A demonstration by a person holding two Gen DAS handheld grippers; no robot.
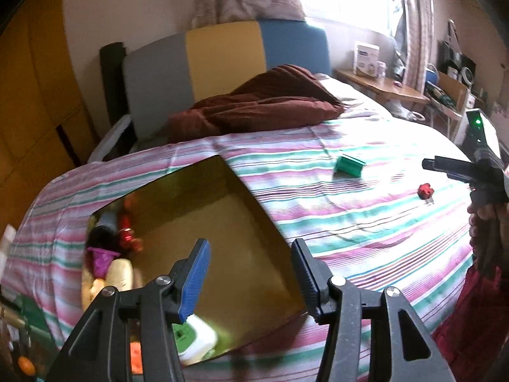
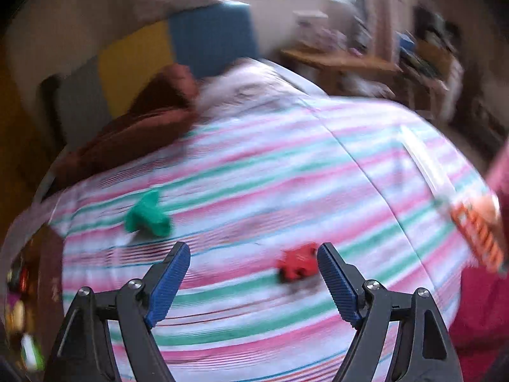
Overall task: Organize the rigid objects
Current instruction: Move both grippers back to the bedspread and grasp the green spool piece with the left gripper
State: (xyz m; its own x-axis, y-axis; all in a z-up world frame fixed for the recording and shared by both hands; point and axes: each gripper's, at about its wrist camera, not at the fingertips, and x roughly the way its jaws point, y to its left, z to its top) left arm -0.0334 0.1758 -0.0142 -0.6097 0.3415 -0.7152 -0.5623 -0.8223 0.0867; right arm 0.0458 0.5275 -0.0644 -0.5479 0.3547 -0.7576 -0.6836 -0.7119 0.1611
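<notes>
My left gripper [image 1: 250, 254] hangs open over an open cardboard box [image 1: 222, 229] on the striped bed, with nothing between its fingers. Several small items, among them a purple cup [image 1: 101, 256], lie at the box's left side. A green block [image 1: 348, 165] and a small red piece [image 1: 426, 191] rest on the bedsheet to the right. In the blurred right wrist view my right gripper [image 2: 254, 270] is open just above the sheet. The red piece [image 2: 297, 265] lies between its fingers close to the right fingertip, apart from the pads. The green block [image 2: 148, 215] is further off to the left.
A brown blanket [image 1: 261, 102] is bunched near the colourful headboard [image 1: 222, 54]. An orange and white packet [image 2: 477, 232] lies at the bed's right edge. A wooden side table [image 1: 378, 86] with boxes stands beyond the bed. A hand holds the right gripper [image 1: 445, 167] at the right edge.
</notes>
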